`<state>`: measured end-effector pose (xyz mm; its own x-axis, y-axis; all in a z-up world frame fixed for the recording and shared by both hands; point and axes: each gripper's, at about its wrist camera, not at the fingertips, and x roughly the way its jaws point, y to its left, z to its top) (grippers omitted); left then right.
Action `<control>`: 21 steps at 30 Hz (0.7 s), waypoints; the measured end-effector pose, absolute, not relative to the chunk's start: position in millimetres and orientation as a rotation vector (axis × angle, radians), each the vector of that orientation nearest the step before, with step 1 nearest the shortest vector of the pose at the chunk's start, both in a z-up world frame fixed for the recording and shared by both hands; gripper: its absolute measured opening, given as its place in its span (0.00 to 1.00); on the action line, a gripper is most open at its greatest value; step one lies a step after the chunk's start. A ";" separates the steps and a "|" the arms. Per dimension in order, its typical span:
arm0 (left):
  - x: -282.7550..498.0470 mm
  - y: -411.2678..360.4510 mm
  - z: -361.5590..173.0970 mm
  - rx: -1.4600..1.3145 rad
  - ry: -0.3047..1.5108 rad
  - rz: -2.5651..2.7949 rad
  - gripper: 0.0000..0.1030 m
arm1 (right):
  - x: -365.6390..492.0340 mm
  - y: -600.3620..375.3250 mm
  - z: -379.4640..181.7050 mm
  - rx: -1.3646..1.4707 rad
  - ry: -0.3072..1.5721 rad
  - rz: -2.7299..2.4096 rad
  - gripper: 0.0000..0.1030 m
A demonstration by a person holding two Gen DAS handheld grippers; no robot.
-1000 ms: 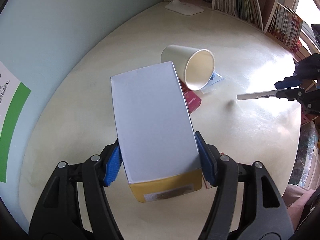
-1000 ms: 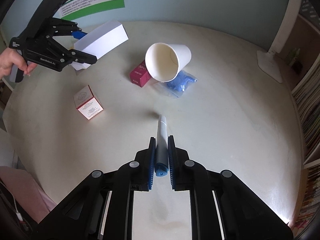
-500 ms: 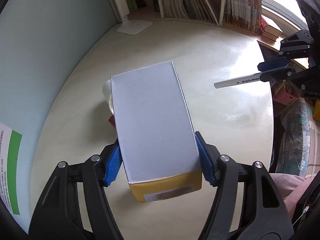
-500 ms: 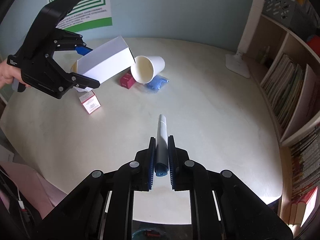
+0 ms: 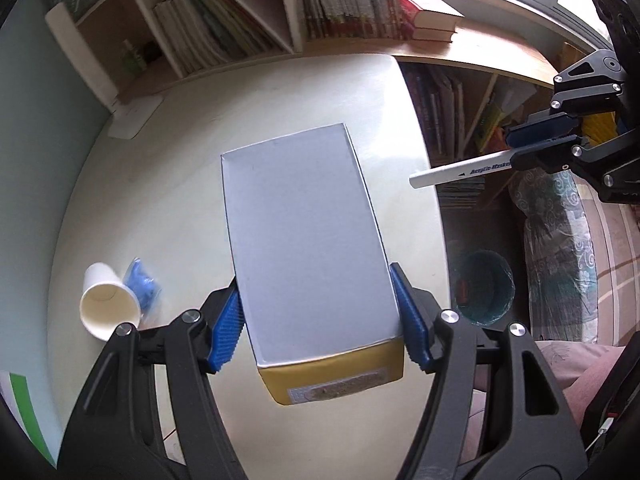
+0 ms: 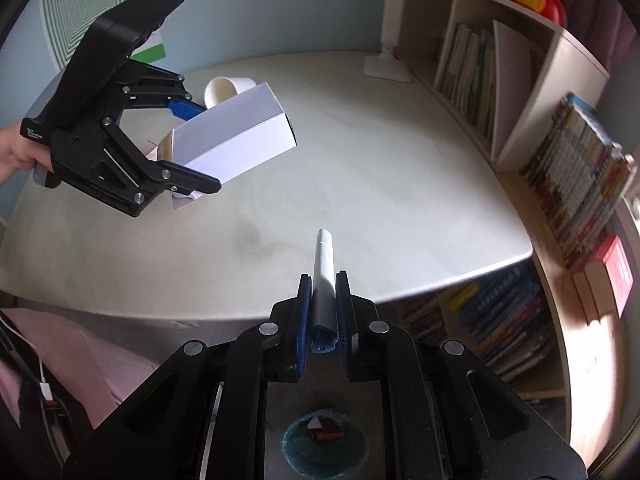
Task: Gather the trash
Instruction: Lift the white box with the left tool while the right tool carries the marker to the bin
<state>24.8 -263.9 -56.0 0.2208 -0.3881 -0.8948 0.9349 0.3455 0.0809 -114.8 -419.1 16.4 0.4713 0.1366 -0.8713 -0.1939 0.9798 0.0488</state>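
My left gripper (image 5: pixel 320 320) is shut on a white box with a yellow end (image 5: pixel 304 232), held in the air over the round table (image 5: pixel 160 200); the same box (image 6: pixel 240 136) shows in the right wrist view, upper left. My right gripper (image 6: pixel 323 312) is shut on a white marker pen (image 6: pixel 323 264), which pokes out over the table's edge; that pen (image 5: pixel 460 170) also appears at the right of the left wrist view. A green-lined waste bin (image 5: pixel 484 288) stands on the floor beside the table, with some trash inside; it sits low under my right gripper (image 6: pixel 326 440).
A white paper cup (image 5: pixel 106 304) lies on its side next to a blue packet (image 5: pixel 142 284) at the table's left. Bookshelves (image 6: pixel 500 92) full of books ring the far and right sides. A white lamp base (image 5: pixel 132 118) stands at the back. A person's hand (image 6: pixel 16 152) holds the left gripper.
Both grippers have swung across the table toward its edge with their loads. The cup and packet have slid to the left of the left view, and the bin has come into sight.
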 end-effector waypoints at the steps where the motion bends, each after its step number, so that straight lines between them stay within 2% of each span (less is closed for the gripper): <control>1: 17.0 -273.9 -57.2 0.748 0.916 -1.063 0.62 | -127.1 -427.0 14.8 -0.036 1.066 0.180 0.13; 11: -78.2 -354.7 -75.4 0.900 0.909 -1.289 0.62 | -223.7 -475.3 1.5 0.117 1.121 0.004 0.13; 21: -158.1 -397.0 -111.5 1.042 0.949 -1.432 0.62 | -305.8 -500.7 -26.2 0.254 1.170 -0.148 0.13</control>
